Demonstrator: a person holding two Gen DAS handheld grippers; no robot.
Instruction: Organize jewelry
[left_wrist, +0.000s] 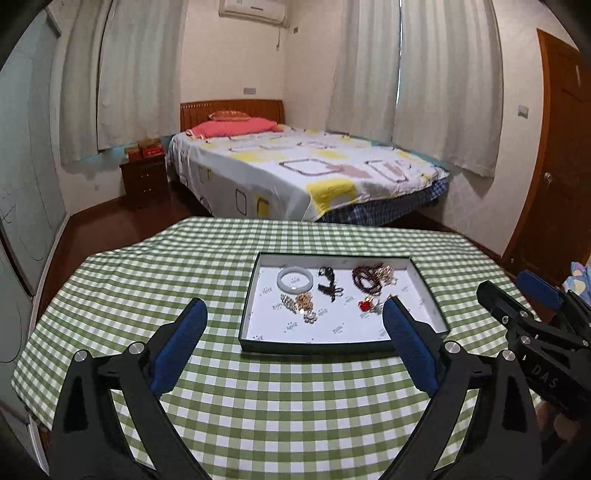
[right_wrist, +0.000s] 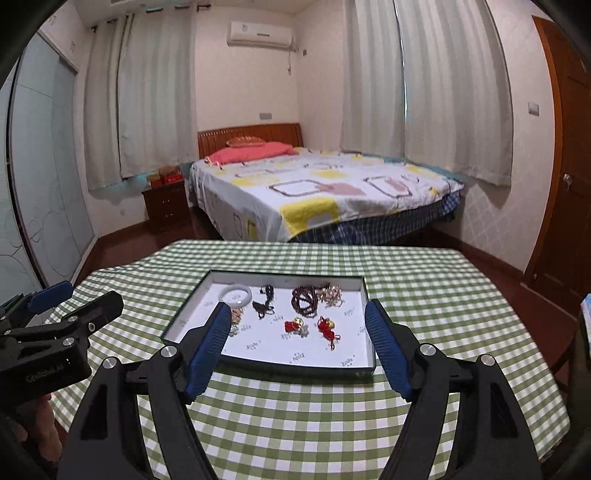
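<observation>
A shallow dark-edged tray with a white lining sits on the green checked table. In it lie a white bangle, a black cord piece, dark brown beads, gold pieces and a red charm. My left gripper is open and empty, just before the tray's near edge. In the right wrist view the tray holds the bangle, beads and two red charms. My right gripper is open and empty over the tray's near edge.
The right gripper shows at the right edge of the left view; the left gripper shows at the left edge of the right view. A bed, a nightstand and a wooden door stand beyond the table.
</observation>
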